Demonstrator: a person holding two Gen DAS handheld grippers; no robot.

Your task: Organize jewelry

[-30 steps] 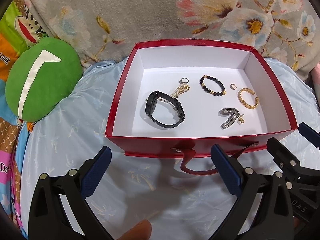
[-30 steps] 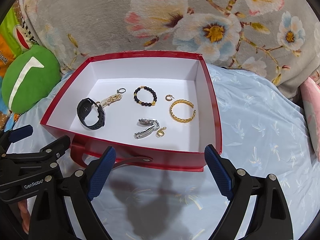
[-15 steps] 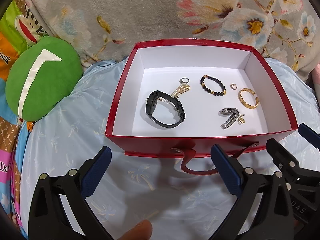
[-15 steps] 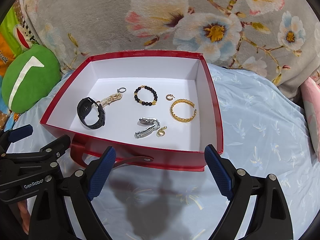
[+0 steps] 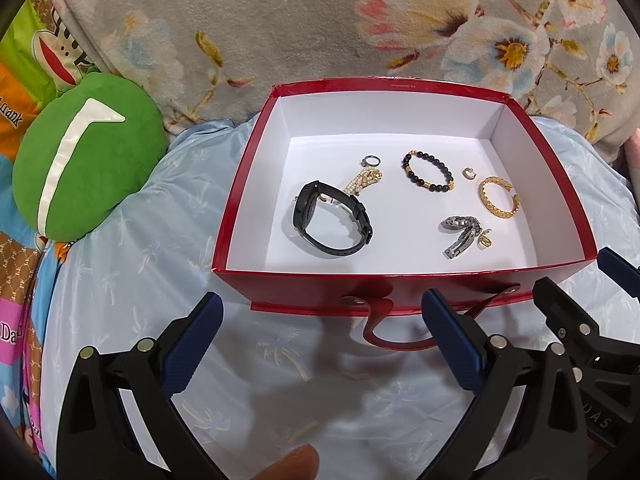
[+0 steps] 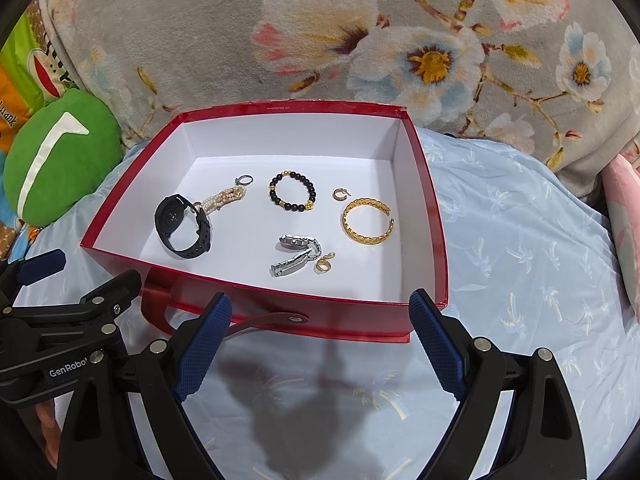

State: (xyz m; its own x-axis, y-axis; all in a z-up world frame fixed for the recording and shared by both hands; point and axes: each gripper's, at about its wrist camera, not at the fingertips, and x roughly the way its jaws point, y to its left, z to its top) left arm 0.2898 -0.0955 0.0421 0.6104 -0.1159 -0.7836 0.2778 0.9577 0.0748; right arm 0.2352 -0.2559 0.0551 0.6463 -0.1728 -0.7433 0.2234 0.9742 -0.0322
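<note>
Inside, a black smartwatch (image 5: 332, 220), pearl bracelet (image 5: 363, 180), black bead bracelet (image 5: 427, 171), gold cuff (image 5: 499, 197), silver watch band (image 5: 462, 232) and small rings lay scattered on the white floor of a red gift box (image 5: 400, 286). Just short of its near wall, the left gripper (image 5: 320, 344) and right gripper (image 6: 320, 344) hovered side by side, jaws spread wide and empty, over a pale blue quilt (image 6: 520, 240); a green cushion (image 5: 80, 160) sat at left.
</note>
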